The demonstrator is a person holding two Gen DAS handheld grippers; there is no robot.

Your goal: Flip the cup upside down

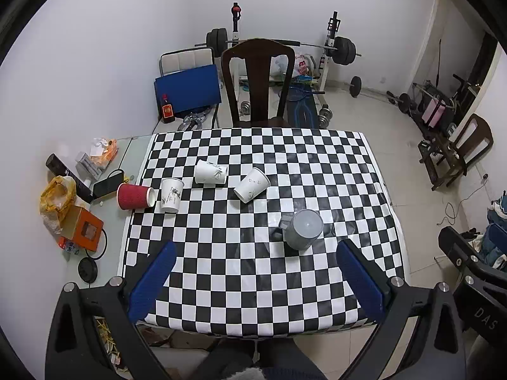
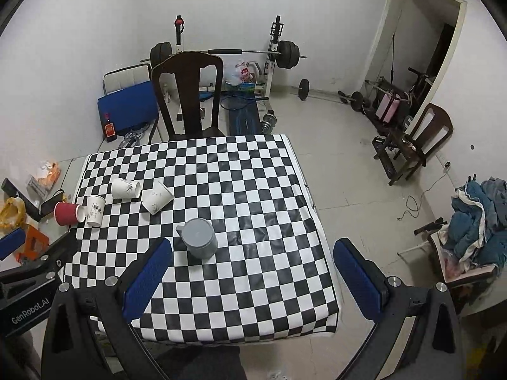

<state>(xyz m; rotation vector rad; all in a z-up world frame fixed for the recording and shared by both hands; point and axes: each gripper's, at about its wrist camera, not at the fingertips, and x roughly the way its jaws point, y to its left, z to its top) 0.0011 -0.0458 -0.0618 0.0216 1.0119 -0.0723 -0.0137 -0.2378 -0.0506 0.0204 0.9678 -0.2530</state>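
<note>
**Grippers open above checkered table; grey mug inverted**

Blue ribbed pads nearest the lens: left gripper (image 1: 256,272) spread wide, holding nothing; right gripper (image 2: 250,272) likewise wide apart and empty, both above the near edge of the table (image 1: 317,310).

Landmark: grey mug (image 1: 302,229), smooth plastic-looking cylinder with a handle, standing mouth-down, flat base up, on the glossy black-and-white checkered cloth (image 1: 240,272).

Left to right from there:
- Far left of the mug, at the cloth's edge: red ribbed paper cup (image 1: 134,196) on its side, mouth toward the mug.
- Just beside it, touching or nearly so: white printed paper cup (image 1: 171,194), upright.
- Left and beyond the mug: second white paper cup (image 1: 210,172) lying on its side.
- Nearer the mug, also tipped over: third white paper cup (image 1: 252,185).

Beyond the mug: dark wooden chair (image 1: 258,82) at the table's far side; barbell rack (image 1: 331,47) against white wall. Pale tiled floor (image 2: 358,171) right of the mug.
</note>
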